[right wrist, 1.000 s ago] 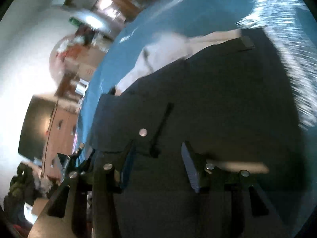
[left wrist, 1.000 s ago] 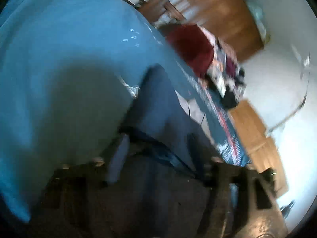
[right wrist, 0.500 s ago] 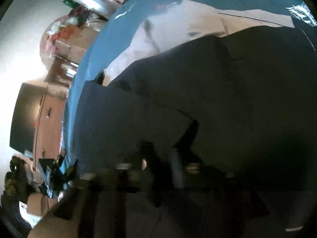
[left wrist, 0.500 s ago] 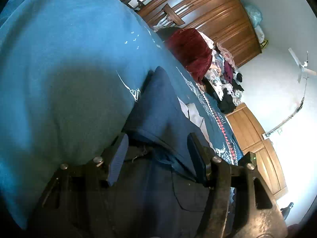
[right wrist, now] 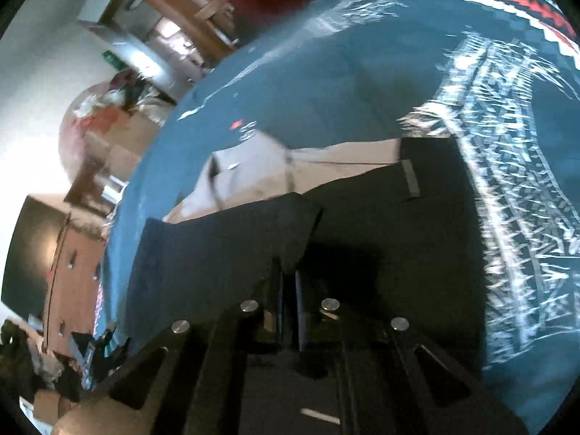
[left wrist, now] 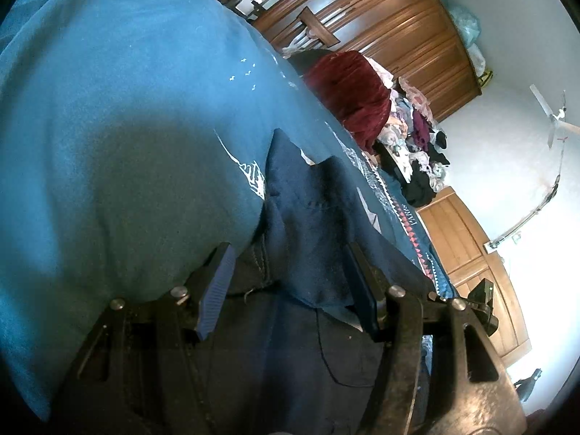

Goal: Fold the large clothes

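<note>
Right gripper (right wrist: pixel 288 282) has gone from wide to clamped on the dark garment (right wrist: pixel 362 235). Left gripper (left wrist: pixel 290 279) stays wide, cloth between its fingers. Garment lies on the teal bedspread (left wrist: pixel 108 127), white lining at 11 o'clock. Next fold looks ready.

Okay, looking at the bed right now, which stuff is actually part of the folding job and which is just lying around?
Part of the job:
- dark navy garment
- left gripper, open around the fabric
- right gripper, shut on the garment

Just lying about:
- teal bedspread, the work surface
- red blanket
- clothes pile
- wooden wardrobe
</note>
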`<action>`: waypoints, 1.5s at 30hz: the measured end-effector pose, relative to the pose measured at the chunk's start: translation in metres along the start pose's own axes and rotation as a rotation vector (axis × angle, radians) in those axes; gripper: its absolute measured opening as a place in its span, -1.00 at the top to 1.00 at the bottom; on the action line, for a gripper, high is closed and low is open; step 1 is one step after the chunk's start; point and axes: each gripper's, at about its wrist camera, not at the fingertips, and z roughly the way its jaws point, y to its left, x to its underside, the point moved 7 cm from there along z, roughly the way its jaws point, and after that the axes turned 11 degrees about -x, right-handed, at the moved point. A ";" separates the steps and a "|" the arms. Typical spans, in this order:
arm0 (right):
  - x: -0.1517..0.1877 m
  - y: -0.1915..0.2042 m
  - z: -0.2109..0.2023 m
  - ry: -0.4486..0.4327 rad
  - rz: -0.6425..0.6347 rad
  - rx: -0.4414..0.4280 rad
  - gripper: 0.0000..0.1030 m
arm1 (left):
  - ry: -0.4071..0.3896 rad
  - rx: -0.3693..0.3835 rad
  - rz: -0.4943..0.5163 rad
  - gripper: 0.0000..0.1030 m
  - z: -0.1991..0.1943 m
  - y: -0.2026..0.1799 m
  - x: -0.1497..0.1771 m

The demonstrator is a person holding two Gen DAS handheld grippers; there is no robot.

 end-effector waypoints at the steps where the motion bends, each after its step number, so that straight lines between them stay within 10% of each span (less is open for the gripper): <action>1: -0.001 -0.008 -0.002 -0.001 0.002 0.015 0.87 | 0.002 -0.006 0.003 -0.17 0.001 0.001 0.000; 11: 0.016 -0.057 0.009 0.058 -0.001 0.131 0.89 | 0.024 -0.069 0.021 -0.17 0.004 -0.001 -0.002; 16: 0.013 -0.036 -0.010 0.043 -0.126 0.236 0.45 | -0.042 -0.163 0.113 -0.54 -0.020 -0.034 -0.022; 18: 0.007 -0.024 -0.026 -0.033 -0.133 0.206 0.11 | -0.069 -0.239 0.225 -0.65 -0.017 -0.052 -0.030; 28: 0.007 0.007 0.002 -0.012 -0.137 0.060 0.09 | 0.144 -0.450 0.314 -0.58 0.083 -0.018 -0.021; 33: 0.001 0.091 0.077 0.053 -0.187 -0.132 0.10 | 0.094 -0.447 0.366 -0.69 0.076 -0.022 -0.015; 39: 0.049 0.242 0.228 0.342 -0.314 -0.396 0.12 | 0.041 -0.371 0.273 -0.62 0.063 -0.015 -0.023; 42: 0.046 0.232 0.273 0.387 -0.265 -0.330 0.16 | 0.048 -0.366 0.267 -0.63 0.064 -0.017 -0.024; 45: 0.027 0.177 0.286 0.383 -0.056 -0.334 0.90 | 0.049 -0.359 0.264 -0.64 0.063 -0.015 -0.023</action>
